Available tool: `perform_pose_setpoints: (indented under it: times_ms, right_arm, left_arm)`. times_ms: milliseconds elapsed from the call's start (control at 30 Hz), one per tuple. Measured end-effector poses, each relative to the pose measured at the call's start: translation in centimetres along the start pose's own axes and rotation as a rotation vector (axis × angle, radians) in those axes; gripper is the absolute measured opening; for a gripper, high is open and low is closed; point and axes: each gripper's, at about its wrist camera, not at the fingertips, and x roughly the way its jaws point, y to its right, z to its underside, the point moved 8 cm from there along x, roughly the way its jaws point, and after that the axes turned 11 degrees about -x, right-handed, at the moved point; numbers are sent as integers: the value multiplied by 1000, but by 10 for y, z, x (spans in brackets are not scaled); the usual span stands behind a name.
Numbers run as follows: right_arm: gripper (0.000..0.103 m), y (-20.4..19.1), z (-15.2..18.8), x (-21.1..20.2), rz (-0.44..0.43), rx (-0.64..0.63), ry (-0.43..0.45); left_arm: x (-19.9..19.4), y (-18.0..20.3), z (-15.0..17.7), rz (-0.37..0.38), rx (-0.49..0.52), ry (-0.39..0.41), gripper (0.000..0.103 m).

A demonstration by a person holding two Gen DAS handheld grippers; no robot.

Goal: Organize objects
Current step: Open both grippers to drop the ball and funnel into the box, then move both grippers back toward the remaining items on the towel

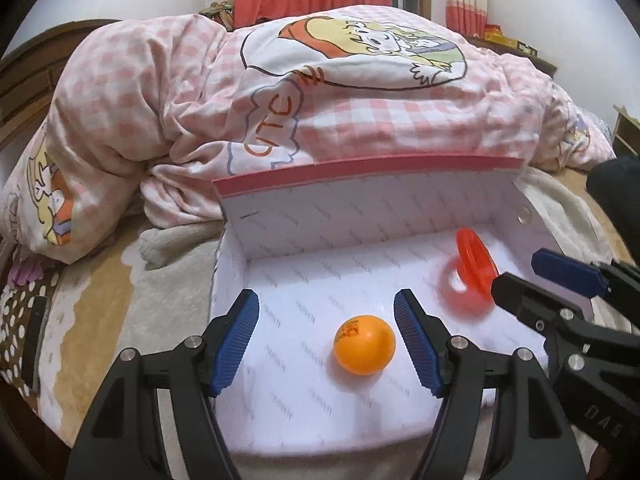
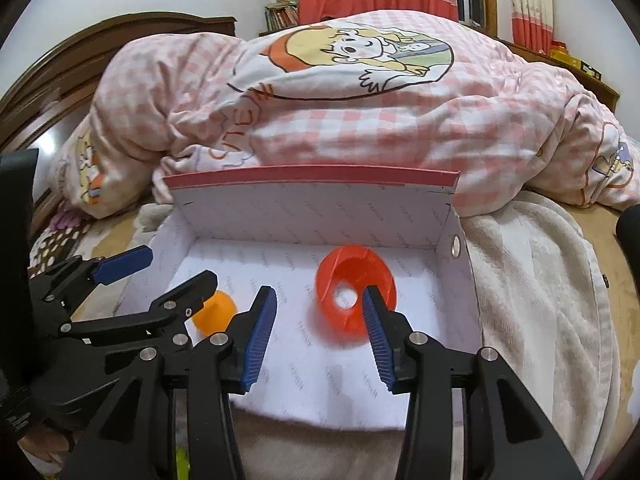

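Observation:
An orange ball (image 1: 364, 344) lies on the floor of a white box with a pink rim (image 1: 360, 216). My left gripper (image 1: 327, 298) hovers over it, open, its blue pads apart from the ball. A red plastic ring-shaped piece (image 2: 352, 276) with a centre hole lies tilted and blurred on the box floor at the right. My right gripper (image 2: 320, 292) stands open just above it with nothing pressed between the pads. The right wrist view shows the left gripper (image 2: 172, 270) at the left, partly covering the ball (image 2: 216, 310). In the left wrist view the right gripper (image 1: 518, 272) is beside the red piece (image 1: 472, 276).
The box (image 2: 312, 216) rests on a bed, with a heaped pink checked quilt (image 2: 340, 120) right behind its far wall. A cream fleece blanket (image 2: 532, 280) lies to the right of the box and a dotted brown cloth (image 1: 20, 308) to the left. A wooden headboard (image 2: 80, 52) stands at the far left.

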Motion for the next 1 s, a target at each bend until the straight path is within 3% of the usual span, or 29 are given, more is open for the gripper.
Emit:
perform_pose_setpoints:
  times_ms: [600,1000]
  right_arm:
    - [46,-30,58,-63,-50,-52,-1]
    - [46,-47,106,-95,-84,-54,-35]
  left_arm:
    - [-60,5,68,91,-21,-62,71]
    - [-87,-5,120,95,-31,-117,71]
